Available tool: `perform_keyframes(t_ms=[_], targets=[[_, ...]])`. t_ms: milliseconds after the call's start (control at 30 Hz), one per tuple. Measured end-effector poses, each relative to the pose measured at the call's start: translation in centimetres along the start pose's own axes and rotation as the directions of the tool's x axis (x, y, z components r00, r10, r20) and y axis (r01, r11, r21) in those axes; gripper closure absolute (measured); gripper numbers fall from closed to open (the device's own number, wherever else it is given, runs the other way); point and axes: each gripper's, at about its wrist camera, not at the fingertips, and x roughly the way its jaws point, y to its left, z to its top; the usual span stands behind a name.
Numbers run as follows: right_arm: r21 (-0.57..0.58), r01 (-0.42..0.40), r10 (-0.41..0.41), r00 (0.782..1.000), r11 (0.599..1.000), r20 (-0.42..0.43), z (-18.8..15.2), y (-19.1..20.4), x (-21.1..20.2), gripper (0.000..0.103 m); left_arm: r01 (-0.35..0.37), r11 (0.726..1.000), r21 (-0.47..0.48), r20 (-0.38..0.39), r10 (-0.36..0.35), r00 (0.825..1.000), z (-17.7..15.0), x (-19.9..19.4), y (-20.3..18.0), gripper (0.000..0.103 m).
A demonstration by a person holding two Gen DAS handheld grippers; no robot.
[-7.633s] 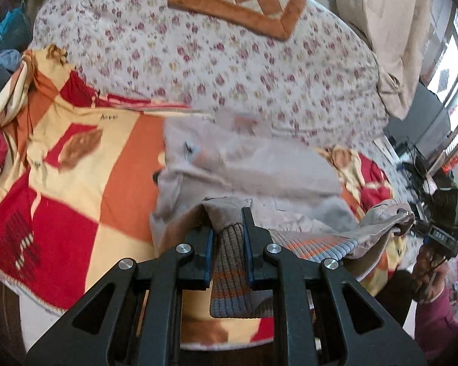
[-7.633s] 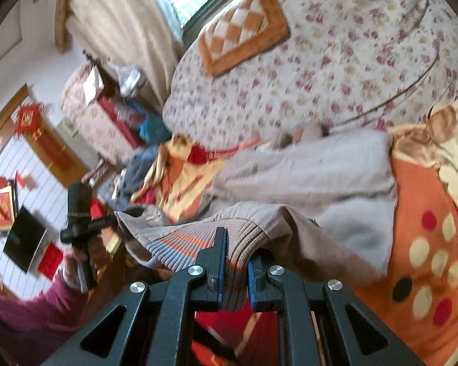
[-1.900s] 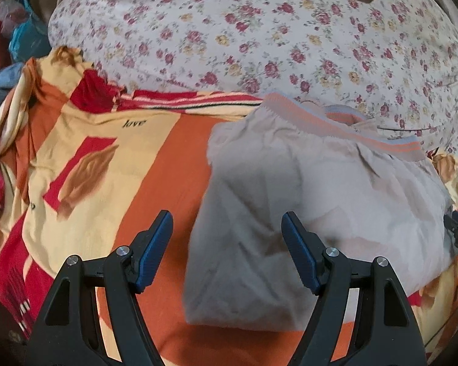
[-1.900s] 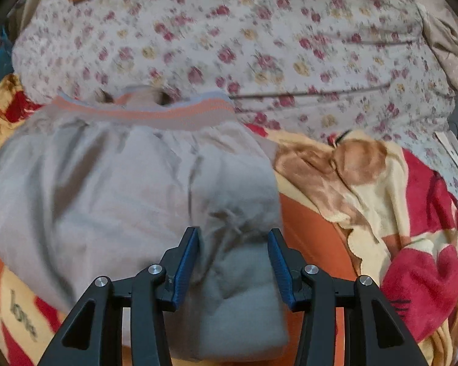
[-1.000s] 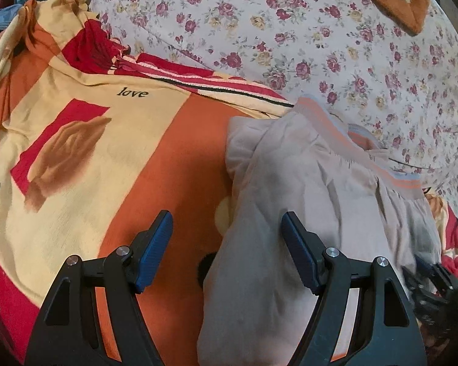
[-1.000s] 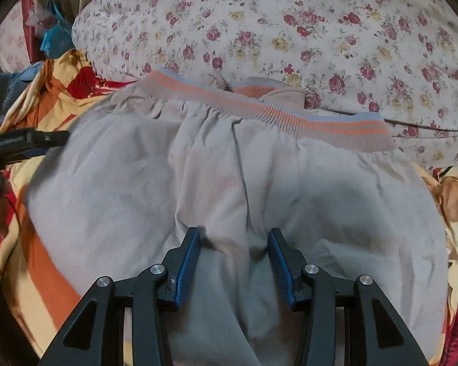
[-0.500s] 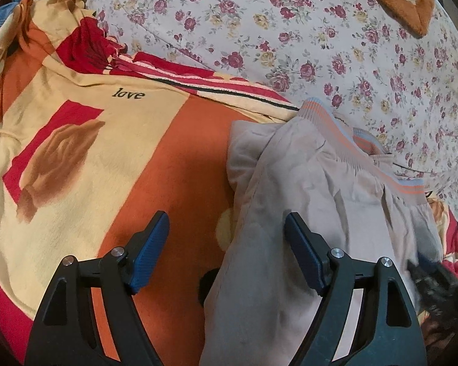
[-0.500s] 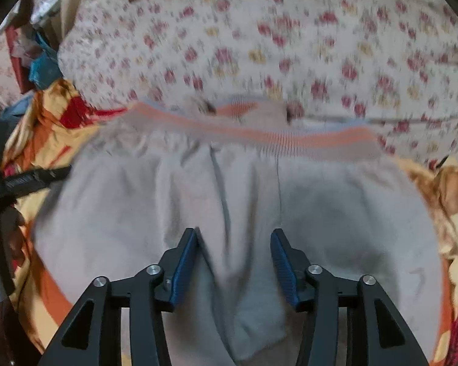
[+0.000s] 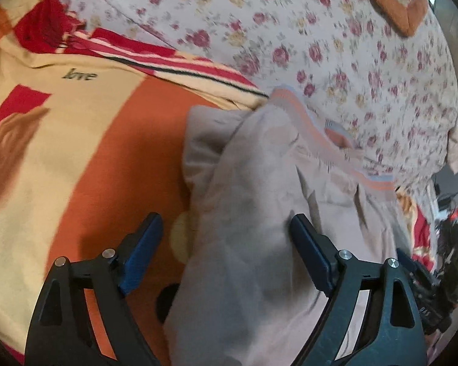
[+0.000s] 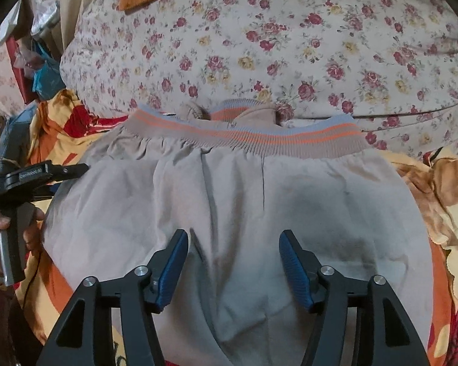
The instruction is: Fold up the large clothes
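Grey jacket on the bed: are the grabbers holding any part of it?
No, nothing is held. The left gripper and right gripper are opening over the grey jacket, pads off the cloth.

one folded grey garment (image 10: pixel 235 201), one patterned blanket (image 9: pixel 85 158), one floral quilt (image 10: pixel 290 45), two grippers (image 9: pixel 226 238) (image 10: pixel 233 254)

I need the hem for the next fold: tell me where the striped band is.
In the right wrist view the striped band runs across the far edge of the grey garment, against the floral quilt, beyond the opening right gripper.
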Motion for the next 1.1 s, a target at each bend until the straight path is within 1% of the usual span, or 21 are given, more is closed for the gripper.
perform_keyframes(t_ms=[33,67,133,200,300,333,367,400,433,467,533,567,633,800,900,1000,1100], targets=[[0.003,-0.001,0.001,1.0,1.0,-0.001,0.0,0.0,0.0,0.043,-0.01,1.0,0.017,-0.008,0.01,1.0,0.0,0.3,-0.4,0.011],[0.009,-0.008,0.008,1.0,1.0,-0.001,0.0,-0.1,0.0,0.044,-0.022,0.999,0.035,-0.015,0.022,1.0,0.0,0.6,-0.9,0.008],[0.015,-0.023,0.023,1.0,1.0,0.004,0.0,-0.3,-0.4,0.044,-0.048,0.997,0.064,-0.03,0.05,0.998,0.0,1.2,-1.4,0.008],[0.015,-0.029,0.029,0.999,0.999,0.017,-0.2,-0.6,-1.2,0.043,-0.045,0.997,0.07,-0.047,0.048,0.998,0.2,1.6,-1.6,0.007],[0.008,-0.037,0.037,0.998,0.999,0.042,-0.6,-1.0,-2.8,0.043,-0.019,0.997,0.073,-0.07,0.024,0.997,0.4,1.8,-1.4,0.007],[0.004,-0.04,0.039,0.998,0.999,0.053,-0.7,-1.2,-3.4,0.043,-0.008,0.997,0.076,-0.077,0.014,0.997,0.4,1.7,-1.3,0.015],[-0.002,-0.043,0.043,0.997,0.999,0.065,-1.0,-1.5,-4.3,0.044,0.014,0.997,0.072,-0.082,-0.008,0.997,0.4,1.4,-1.1,0.04],[-0.006,-0.043,0.044,0.996,0.999,0.074,-1.2,-1.8,-5.0,0.043,0.048,0.997,0.056,-0.093,-0.043,0.995,0.4,1.2,-1.1,0.05],[-0.009,-0.041,0.041,0.996,0.999,0.079,-1.4,-2.1,-5.4,0.043,0.058,0.998,0.035,-0.095,-0.055,0.994,0.4,0.9,-1.2,0.058],[-0.012,-0.025,0.026,0.996,1.0,0.083,-1.7,-2.5,-6.0,0.043,0.056,0.998,0.033,-0.091,-0.053,0.994,0.4,0.7,-1.3,0.068],[-0.01,0.009,-0.008,0.997,1.0,0.077,-1.9,-3.3,-6.5,0.043,0.045,0.998,0.045,-0.073,-0.042,0.996,0.2,-0.1,-2.0,0.077],[-0.002,0.045,-0.045,0.997,0.999,0.069,-2.1,-4.0,-6.6,0.042,0.038,0.998,0.05,-0.064,-0.035,0.997,0.1,-0.5,-2.4,0.08],[0.026,0.086,-0.087,0.994,0.996,0.063,-2.2,-5.5,-6.9,0.042,0.035,0.998,0.06,-0.043,-0.033,0.999,-0.1,-1.6,-3.5,0.082],[0.126,0.117,-0.125,0.991,0.985,0.053,-2.3,-9.9,-8.2,0.041,0.065,0.992,0.106,0.005,-0.066,0.998,-0.7,-4.7,-7.6,0.085],[0.144,0.148,-0.158,0.986,0.979,0.061,-2.3,-12.4,-9.4,0.041,0.087,0.987,0.138,0.017,-0.09,0.996,-1.1,-6.1,-11.0,0.086],[0.166,0.184,-0.197,0.979,0.969,0.062,-2.4,-14.6,-10.4,0.041,0.11,0.976,0.19,0.026,-0.117,0.993,-1.8,-6.9,-15.5,0.087],[0.234,0.233,-0.249,0.967,0.944,0.042,-2.9,-18.5,-11.3,0.04,0.126,0.967,0.222,0.019,-0.133,0.991,-2.4,-6.7,-19.6,0.091]])
